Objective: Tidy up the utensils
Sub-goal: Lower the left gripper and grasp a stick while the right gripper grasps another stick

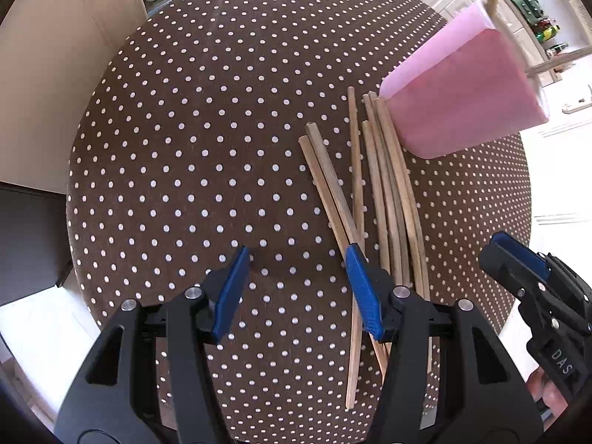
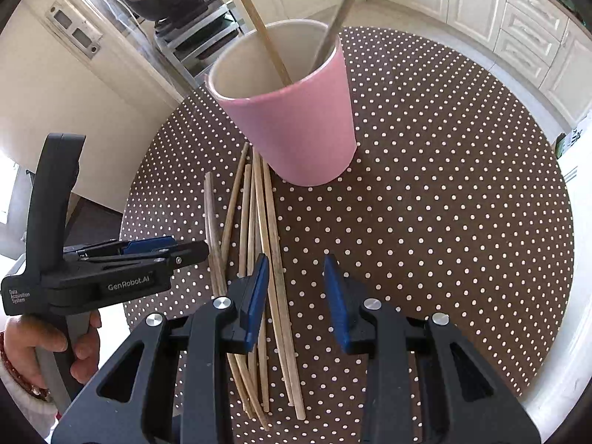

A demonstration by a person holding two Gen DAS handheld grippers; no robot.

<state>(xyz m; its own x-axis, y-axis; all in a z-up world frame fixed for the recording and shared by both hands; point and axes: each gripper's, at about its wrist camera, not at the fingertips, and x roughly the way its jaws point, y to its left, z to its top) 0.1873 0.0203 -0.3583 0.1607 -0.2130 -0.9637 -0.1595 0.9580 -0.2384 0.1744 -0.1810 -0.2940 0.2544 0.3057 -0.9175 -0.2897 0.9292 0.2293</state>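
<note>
A round table (image 1: pixel 192 155) in a brown cloth dotted white lies under both grippers. Loose wooden chopsticks (image 2: pixel 259 222) lie on it in a ragged bundle, thin, pale and slightly bowed, some crossing. In the right wrist view the bundle runs under the left blue pad of the right gripper (image 2: pixel 296 296) and on beyond its tips to the foot of a pink cup (image 2: pixel 296 125). That cup is smooth, tapered, cream inside, and stands ahead of the jaws; two sticks (image 2: pixel 259 26) lean in it. The right gripper's jaws stand partly apart over bare cloth with nothing between them. The left gripper (image 1: pixel 296 288) has its jaws spread wider, empty; its right pad sits over the bundle's near end (image 1: pixel 355 362). A hand (image 2: pixel 33 347) holds its handle
</note>
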